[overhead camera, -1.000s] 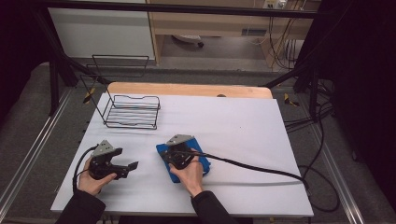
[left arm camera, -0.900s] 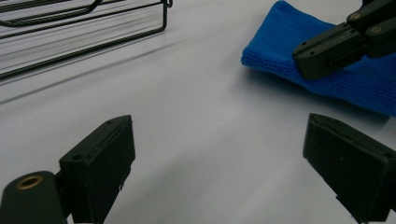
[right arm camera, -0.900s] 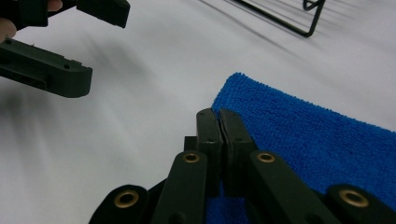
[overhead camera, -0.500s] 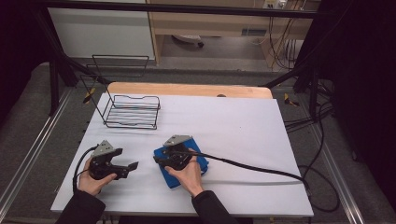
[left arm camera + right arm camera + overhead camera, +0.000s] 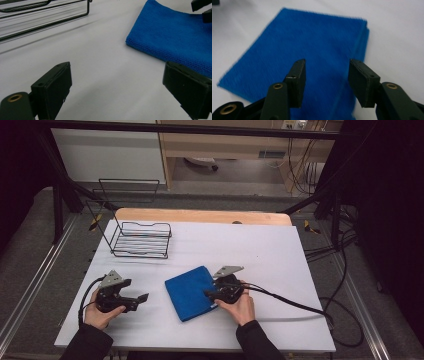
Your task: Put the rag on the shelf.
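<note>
Now right gripper [image 5: 209,294] shifted rightward off blue cloth [image 5: 192,291], parted, empty, left gripper [image 5: 141,298] wide, unmoved.

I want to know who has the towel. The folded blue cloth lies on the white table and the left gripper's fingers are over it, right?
Not quite: the right gripper has its open fingers over the folded blue cloth, as the right gripper view shows.

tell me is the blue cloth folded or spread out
Folded: the cloth lies as a thick rectangle on the table, with stacked layers at its edge.
</note>
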Demonstrator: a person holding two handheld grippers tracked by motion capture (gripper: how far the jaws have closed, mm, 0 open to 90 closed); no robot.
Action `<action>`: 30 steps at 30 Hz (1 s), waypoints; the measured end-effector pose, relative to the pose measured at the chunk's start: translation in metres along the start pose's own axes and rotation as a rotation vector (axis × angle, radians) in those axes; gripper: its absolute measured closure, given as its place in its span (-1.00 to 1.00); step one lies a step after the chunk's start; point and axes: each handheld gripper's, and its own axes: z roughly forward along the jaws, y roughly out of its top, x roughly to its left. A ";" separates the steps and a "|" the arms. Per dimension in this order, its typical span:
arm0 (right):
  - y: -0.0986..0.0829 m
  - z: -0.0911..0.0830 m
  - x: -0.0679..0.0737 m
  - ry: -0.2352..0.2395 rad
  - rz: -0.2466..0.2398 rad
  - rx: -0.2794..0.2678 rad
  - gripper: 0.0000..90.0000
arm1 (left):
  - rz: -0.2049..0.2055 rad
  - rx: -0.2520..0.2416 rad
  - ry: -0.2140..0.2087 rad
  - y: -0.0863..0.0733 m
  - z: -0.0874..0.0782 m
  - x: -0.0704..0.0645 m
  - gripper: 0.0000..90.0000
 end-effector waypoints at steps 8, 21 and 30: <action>-0.025 0.000 -0.011 0.019 0.058 0.037 0.24 | 0.002 0.009 -0.002 0.000 0.001 -0.001 -0.81; -0.027 -0.003 -0.005 0.042 0.190 0.054 0.80 | 0.001 0.008 -0.005 0.000 0.001 -0.001 -0.81; -0.030 -0.013 0.006 0.039 0.273 0.047 0.83 | -0.002 0.006 -0.008 0.001 0.001 -0.002 -0.81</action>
